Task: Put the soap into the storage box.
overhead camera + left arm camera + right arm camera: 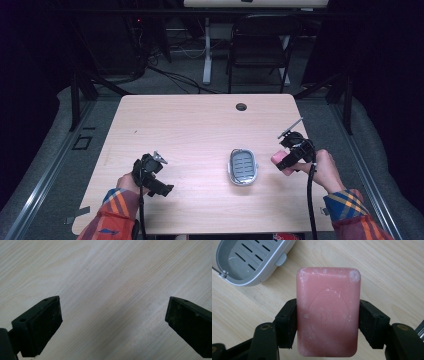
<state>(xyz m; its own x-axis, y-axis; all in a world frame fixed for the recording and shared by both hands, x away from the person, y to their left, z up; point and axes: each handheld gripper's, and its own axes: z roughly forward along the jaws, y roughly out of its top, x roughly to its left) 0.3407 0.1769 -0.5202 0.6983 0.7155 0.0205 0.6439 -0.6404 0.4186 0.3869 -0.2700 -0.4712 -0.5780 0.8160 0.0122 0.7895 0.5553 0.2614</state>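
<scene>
A pink bar of soap (328, 311) is clamped between the two black jaws of my right gripper (328, 323), which is shut on its long sides. In the high view that gripper (289, 161) hovers near the table's right edge with the soap (278, 160) showing at its tip. A grey slotted soap dish (243, 167) lies just left of it; its rim (265, 266) appears at the upper left of the right gripper view. My left gripper (152, 167) rests over the left front of the table, jaws wide open above bare wood (112, 312).
The light wooden table (200, 125) has a round cable hole (241, 106) near its far edge. Beyond it stand a black folding chair (260, 47) and a white desk leg (206, 50) among floor cables. Dark curtains flank both sides.
</scene>
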